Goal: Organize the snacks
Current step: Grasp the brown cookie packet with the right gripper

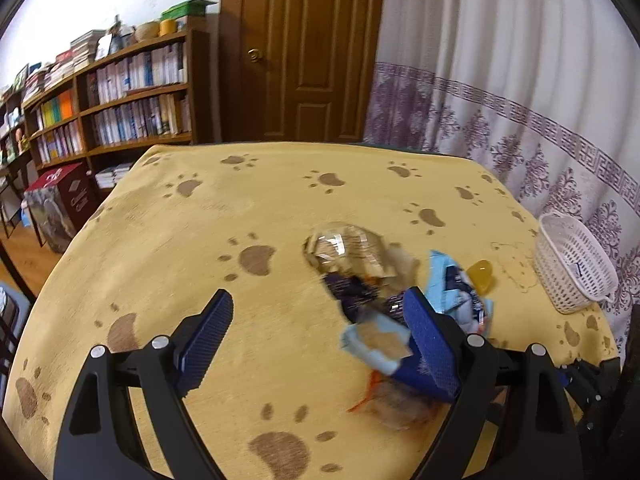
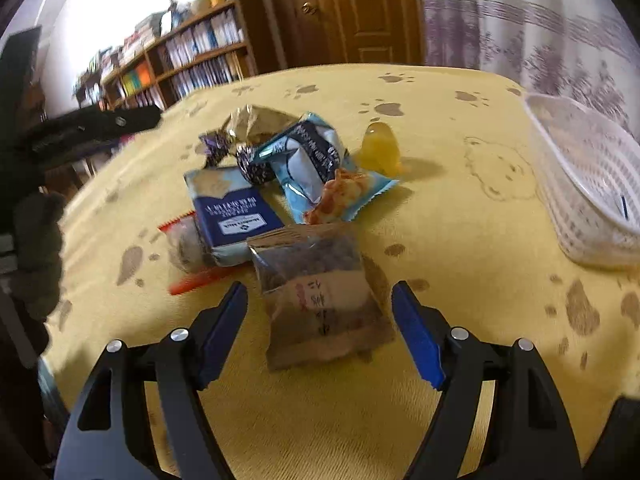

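the brown packet (image 2: 324, 300) lies flat on the yellow paw-print tablecloth (image 2: 460, 208), its long axis running from 6 o'clock to 12 o'clock in the right wrist view, tilted a little toward 11, its clear dark end pointing toward the snack pile. that end touches the dark blue packet (image 2: 232, 216), whose long axis leans toward 11 o'clock and which lies over a clear wrapper with a red serrated edge (image 2: 188, 256). at 12 o'clock from the blue packet sit a light blue pouch (image 2: 308, 160), a purple foil candy (image 2: 256, 168) and a crinkled gold wrapper (image 2: 260, 120). a yellow jelly cup (image 2: 380, 148) stands at 1 o'clock, just beside the pouch, apart from the rest.

the white plastic basket (image 2: 580, 184) sits at 3 o'clock near the table edge, well apart from the pile; what shows of its inside holds no snacks, and its lattice wall (image 1: 572, 268) appears at 3 o'clock in the left wrist view.

the right gripper (image 2: 320, 312) is released, its jaws spread wide with the brown packet between them, and neither blue pad presses on it. the left gripper (image 1: 320, 320) is also spread wide and grasps nothing; its right-hand pad sits in front of the blurred pile, and i cannot tell whether it touches a wrapper.
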A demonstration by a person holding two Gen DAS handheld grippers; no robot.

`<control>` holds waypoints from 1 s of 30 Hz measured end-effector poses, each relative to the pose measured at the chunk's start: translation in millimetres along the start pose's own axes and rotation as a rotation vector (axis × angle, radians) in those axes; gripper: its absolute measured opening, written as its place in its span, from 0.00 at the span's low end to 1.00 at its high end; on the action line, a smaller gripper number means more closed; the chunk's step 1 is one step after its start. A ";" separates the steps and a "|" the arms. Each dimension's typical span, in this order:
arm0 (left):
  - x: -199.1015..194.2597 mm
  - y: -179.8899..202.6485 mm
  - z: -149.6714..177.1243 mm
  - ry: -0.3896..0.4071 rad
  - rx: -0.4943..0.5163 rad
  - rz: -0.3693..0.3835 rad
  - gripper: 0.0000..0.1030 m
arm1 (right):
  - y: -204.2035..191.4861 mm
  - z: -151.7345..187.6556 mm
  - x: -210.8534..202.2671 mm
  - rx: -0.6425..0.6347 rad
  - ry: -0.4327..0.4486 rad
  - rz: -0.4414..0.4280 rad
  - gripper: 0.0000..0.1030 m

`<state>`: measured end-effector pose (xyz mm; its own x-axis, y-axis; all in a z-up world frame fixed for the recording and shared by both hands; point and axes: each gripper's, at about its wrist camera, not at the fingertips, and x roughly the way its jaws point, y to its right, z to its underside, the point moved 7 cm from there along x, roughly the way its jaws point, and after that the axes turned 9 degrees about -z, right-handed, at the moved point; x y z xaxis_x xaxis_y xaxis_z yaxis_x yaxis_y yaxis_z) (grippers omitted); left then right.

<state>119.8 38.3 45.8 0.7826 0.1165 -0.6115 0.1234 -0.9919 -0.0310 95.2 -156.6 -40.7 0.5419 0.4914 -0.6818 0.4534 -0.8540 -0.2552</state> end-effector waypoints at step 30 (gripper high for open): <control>50.8 59.1 36.5 -0.156 0.102 0.040 0.84 | 15.7 19.0 -11.6 0.043 0.012 0.070 0.61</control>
<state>144.6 -16.2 -16.0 0.6809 0.0750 -0.7285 0.0252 -0.9965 -0.0791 82.6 -179.0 -49.8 0.5800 0.4318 -0.6908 0.3834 -0.8928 -0.2363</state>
